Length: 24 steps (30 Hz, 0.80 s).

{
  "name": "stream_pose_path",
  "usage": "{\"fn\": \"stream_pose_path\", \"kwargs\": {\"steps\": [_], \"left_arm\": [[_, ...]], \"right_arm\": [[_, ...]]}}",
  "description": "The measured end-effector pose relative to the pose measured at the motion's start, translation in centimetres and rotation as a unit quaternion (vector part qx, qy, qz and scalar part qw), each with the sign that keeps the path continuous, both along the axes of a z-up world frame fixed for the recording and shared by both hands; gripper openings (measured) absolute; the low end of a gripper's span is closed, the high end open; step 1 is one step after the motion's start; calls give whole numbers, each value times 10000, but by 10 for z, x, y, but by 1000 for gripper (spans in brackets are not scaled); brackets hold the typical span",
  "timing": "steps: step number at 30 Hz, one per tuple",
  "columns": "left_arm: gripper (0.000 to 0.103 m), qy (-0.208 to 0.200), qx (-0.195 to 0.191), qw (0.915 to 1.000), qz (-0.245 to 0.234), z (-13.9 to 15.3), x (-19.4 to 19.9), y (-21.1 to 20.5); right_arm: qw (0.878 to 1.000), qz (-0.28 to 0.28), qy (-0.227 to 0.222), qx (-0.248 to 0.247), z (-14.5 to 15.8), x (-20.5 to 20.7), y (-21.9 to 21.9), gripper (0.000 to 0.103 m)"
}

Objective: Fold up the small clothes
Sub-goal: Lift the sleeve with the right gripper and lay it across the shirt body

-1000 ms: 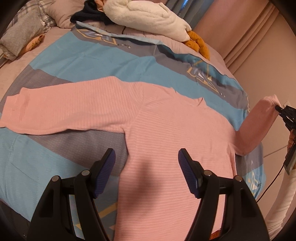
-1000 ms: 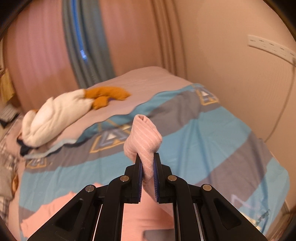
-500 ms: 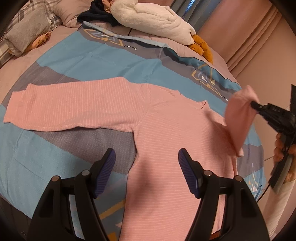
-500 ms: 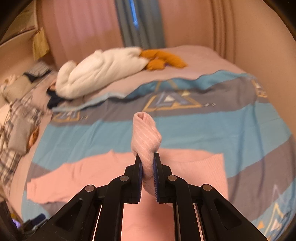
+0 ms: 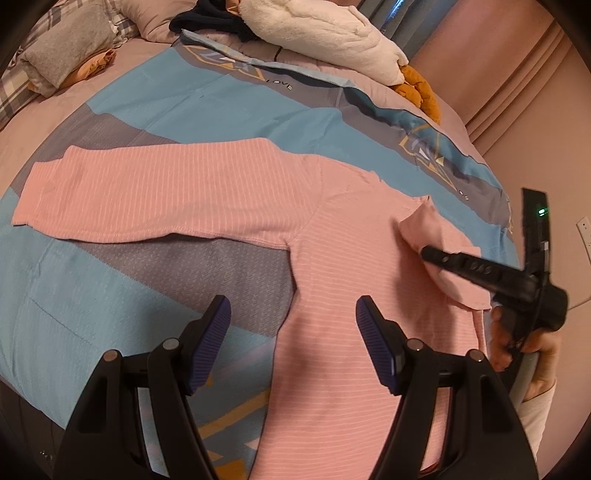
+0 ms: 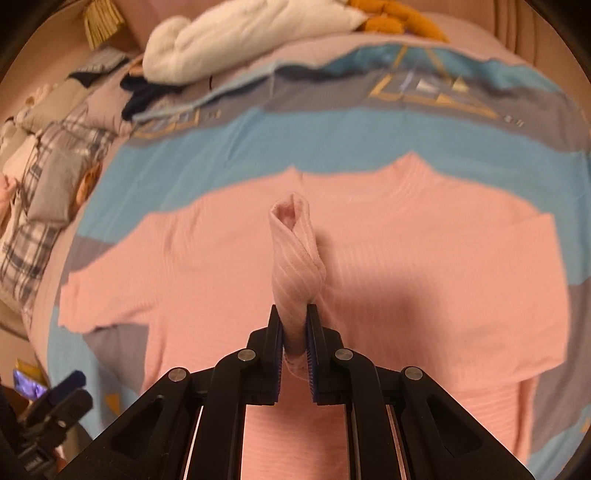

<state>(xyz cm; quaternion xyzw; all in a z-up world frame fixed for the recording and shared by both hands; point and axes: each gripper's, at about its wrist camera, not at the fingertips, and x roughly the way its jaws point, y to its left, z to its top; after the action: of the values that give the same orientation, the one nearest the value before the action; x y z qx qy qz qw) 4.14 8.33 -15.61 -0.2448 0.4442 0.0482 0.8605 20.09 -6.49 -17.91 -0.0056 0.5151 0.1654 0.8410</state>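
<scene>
Pink ribbed sweater (image 5: 332, 258) lay flat, front/back unclear, on the bed over a blue/grey patterned duvet (image 5: 147, 122). Neck end pointed toward the pillows, hem toward the cameras. One sleeve (image 5: 147, 199) was stretched straight out across the duvet, cuff well clear of the body panel.

Right gripper (image 6: 295, 332): clamped on the cuff of the other sleeve (image 6: 295, 251); the cuff stood up in a twisted tube above the tips. In the left wrist view that sleeve (image 5: 436, 251) was doubled over onto the chest area w/ the right gripper (image 5: 428, 253) above it.

Left gripper (image 5: 293, 336): jaws wide, holding nothing, hovering above the lower body panel near the underarm seam.

Handling assessment (judgement): garment appeared light, soft, stretchy knit. No stiffness, so it would sag and drape from any single pinch point and the unheld part would drag. Ribbed surface gave decent grip for the pads; slip risk low, not fragile. Best hold pts: cuff ends for sleeve folds, shoulder seam and hem corner for body folds. Pinching mid-panel would likely bunch both layers.

Other items, far side of bed: white plush (image 5: 325, 33) w/ orange feet, grey pillow (image 5: 62, 51). Not in the work area.
</scene>
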Motion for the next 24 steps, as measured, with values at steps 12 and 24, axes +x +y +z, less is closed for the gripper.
{"fn": "stream_pose_path", "kwargs": {"steps": [12, 24], "left_arm": [[71, -6, -116, 9999, -106, -1, 6, -4], [71, -205, -854, 9917, -941, -8, 67, -47]], "right_arm": [[9965, 312, -62, 775, 25, -17, -20, 39], [9927, -1001, -400, 539, 25, -41, -112, 39]]}}
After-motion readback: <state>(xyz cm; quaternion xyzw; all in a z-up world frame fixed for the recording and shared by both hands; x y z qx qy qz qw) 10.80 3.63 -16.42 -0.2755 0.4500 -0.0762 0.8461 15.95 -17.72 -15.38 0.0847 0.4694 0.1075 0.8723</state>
